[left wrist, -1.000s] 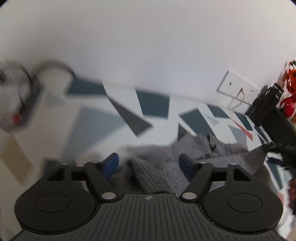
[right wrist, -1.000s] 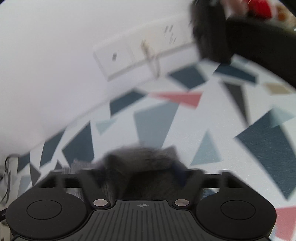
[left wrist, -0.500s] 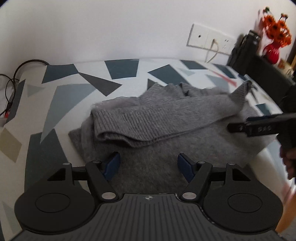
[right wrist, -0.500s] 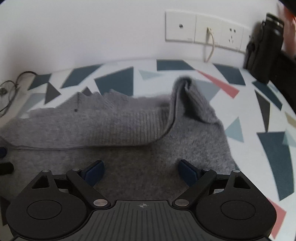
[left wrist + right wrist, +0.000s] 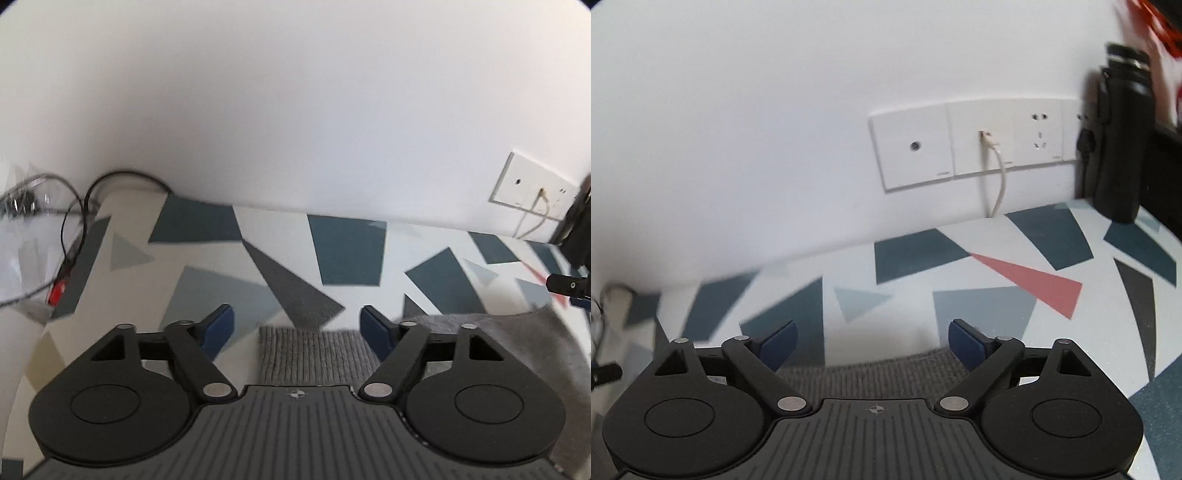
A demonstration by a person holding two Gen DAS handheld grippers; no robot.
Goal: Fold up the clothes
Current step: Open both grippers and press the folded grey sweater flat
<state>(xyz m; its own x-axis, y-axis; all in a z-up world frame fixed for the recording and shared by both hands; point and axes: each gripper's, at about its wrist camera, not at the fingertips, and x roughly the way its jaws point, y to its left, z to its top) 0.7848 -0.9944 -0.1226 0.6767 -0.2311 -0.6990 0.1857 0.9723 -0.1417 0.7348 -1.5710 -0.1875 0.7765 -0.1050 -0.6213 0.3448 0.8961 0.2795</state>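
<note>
The left gripper [image 5: 297, 326] tilts down toward the table, its 2 blue-padded black fingers spread wide and opening further, gripping nothing. Below the gap, at 6 o'clock, lies the ribbed edge of the grey knitted sweater [image 5: 314, 354]; the pads do not press it. The knit runs on toward 4 o'clock, where the tip of the other gripper shows at the frame's edge.

The right gripper [image 5: 871, 341] also angles downward, jaws wide and opening, with nothing between the pads. The sweater's [image 5: 886, 373] edge sits just under it at 6 o'clock.

Beyond both spreads the white tablecloth with blue, grey and red angular patches [image 5: 960, 280]. At 1 o'clock on the wall is a white socket panel [image 5: 982, 144] with a pale cable plugged in; a black cylindrical flask [image 5: 1119, 140] stands at 2 o'clock. In the left view, black cables [image 5: 77, 218] loop at 10 o'clock.
</note>
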